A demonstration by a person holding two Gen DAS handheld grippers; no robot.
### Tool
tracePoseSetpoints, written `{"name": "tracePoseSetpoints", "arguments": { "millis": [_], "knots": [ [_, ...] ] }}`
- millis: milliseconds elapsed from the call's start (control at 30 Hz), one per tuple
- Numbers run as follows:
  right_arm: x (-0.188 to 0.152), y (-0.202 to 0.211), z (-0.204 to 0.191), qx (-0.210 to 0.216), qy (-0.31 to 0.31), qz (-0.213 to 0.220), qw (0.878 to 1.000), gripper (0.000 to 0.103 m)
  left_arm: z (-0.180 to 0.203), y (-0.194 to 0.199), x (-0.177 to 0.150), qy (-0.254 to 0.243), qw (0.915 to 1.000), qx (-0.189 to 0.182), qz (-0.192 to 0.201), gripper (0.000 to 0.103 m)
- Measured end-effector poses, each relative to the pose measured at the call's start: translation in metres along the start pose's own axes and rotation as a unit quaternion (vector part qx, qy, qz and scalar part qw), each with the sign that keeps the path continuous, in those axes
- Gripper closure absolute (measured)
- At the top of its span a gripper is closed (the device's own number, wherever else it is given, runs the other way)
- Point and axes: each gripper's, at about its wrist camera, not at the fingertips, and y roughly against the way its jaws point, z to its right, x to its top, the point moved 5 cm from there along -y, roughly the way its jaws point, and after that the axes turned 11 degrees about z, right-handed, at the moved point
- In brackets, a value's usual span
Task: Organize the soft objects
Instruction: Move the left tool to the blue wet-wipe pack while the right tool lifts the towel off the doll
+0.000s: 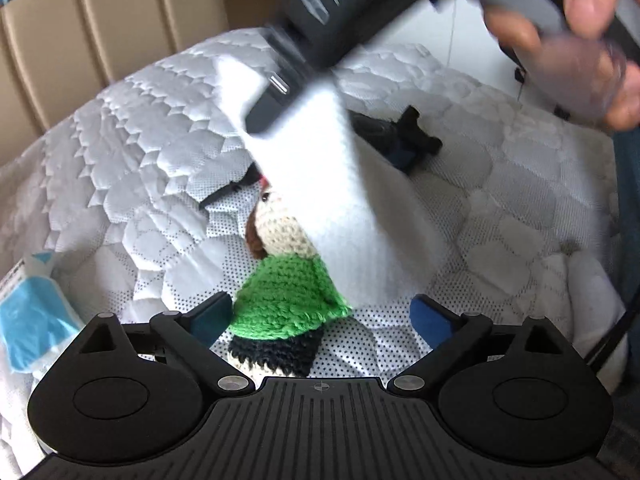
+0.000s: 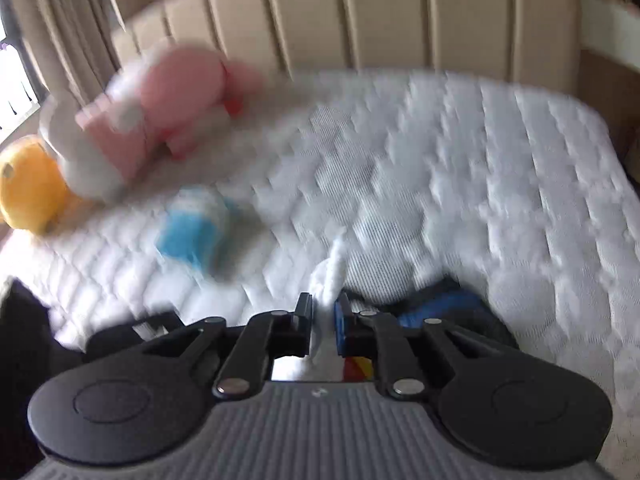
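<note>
While clamped, white cloth [image 2: 334,268] beside doll [image 1: 280,280].

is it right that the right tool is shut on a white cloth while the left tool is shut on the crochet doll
Not quite: the left wrist view shows the left tool open around the crochet doll. The right tool is indeed shut on the white cloth.

The left gripper [image 1: 320,316] has matte black linkage arms with silver pivot screws, round black hubs, a ribbed black body and blue finger pads [image 1: 430,320]. The right gripper [image 2: 325,320] matches, but its ribbed body is grey, with a red-and-yellow sticker underneath.
</note>
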Motion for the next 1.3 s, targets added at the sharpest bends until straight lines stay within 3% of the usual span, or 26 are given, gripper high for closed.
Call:
{"name": "tracePoseSetpoints", "arguments": {
  "millis": [67,133,200,367,433,500,600,667,767,833,900,1033,1100,1167,1233,1267,1300],
  "knots": [
    [0.017,0.016,-0.005,0.025,-0.011,0.063,0.998,0.09,0.0,0.002,0.001,0.001,1.0,-0.006,0.002,0.004],
    [0.024,0.022,-0.005,0.04,-0.019,0.091,0.995,0.089,-0.001,0.002,0.0,0.012,0.9999,-0.008,0.001,0.002],
    [0.017,0.013,-0.004,0.039,-0.015,0.068,0.997,0.088,-0.002,-0.002,0.0,0.01,0.9999,-0.004,-0.006,0.002],
    [-0.019,-0.016,-0.007,0.027,0.022,-0.06,0.998,0.086,0.004,-0.003,-0.003,-0.012,0.9998,0.003,-0.013,0.002],
    [-0.026,-0.018,-0.013,0.027,0.036,-0.071,0.996,0.075,0.004,0.001,-0.003,-0.013,0.9998,0.003,-0.012,0.001],
    [-0.025,-0.014,-0.022,0.026,0.064,-0.058,0.996,0.051,0.004,0.001,-0.002,-0.006,0.9999,0.002,-0.012,0.001],
    [-0.014,-0.012,-0.026,0.034,0.058,-0.043,0.997,0.037,0.003,0.006,0.003,0.0,0.9997,-0.009,-0.024,0.001],
    [-0.011,-0.024,-0.025,0.049,0.03,-0.06,0.997,0.029,-0.003,0.012,0.005,0.02,0.9986,-0.014,-0.048,0.001],
    [-0.02,-0.057,-0.027,0.051,0.013,-0.107,0.993,0.034,-0.021,0.026,0.002,0.076,0.9937,-0.011,-0.082,0.001],
    [-0.035,-0.078,-0.03,0.044,0.028,-0.143,0.988,0.046,-0.034,0.041,-0.006,0.113,0.9904,-0.018,-0.078,0.001],
    [-0.05,-0.093,-0.03,0.034,0.042,-0.169,0.984,0.065,-0.048,0.05,-0.015,0.141,0.9868,-0.011,-0.078,0.0],
    [-0.054,-0.085,-0.03,0.019,0.075,-0.154,0.985,0.089,-0.097,0.057,-0.023,0.219,0.9719,0.056,-0.067,0.0],
    [-0.047,-0.071,-0.026,0.021,0.053,-0.142,0.988,0.091,-0.13,0.066,-0.02,0.281,0.9547,0.095,-0.024,0.0],
    [-0.038,-0.053,-0.025,0.039,0.023,-0.139,0.989,0.091,-0.162,0.085,-0.018,0.344,0.9269,0.144,0.045,0.0],
    [-0.036,-0.04,-0.032,0.076,0.001,-0.152,0.985,0.091,-0.186,0.099,-0.016,0.365,0.9028,0.21,0.089,0.0],
    [-0.04,-0.035,-0.037,0.094,-0.003,-0.166,0.982,0.091,-0.194,0.098,-0.016,0.36,0.8992,0.232,0.089,0.0],
    [-0.045,-0.032,-0.041,0.106,0.0,-0.183,0.977,0.091,-0.199,0.091,-0.016,0.347,0.902,0.246,0.075,0.0]
  ]
}}
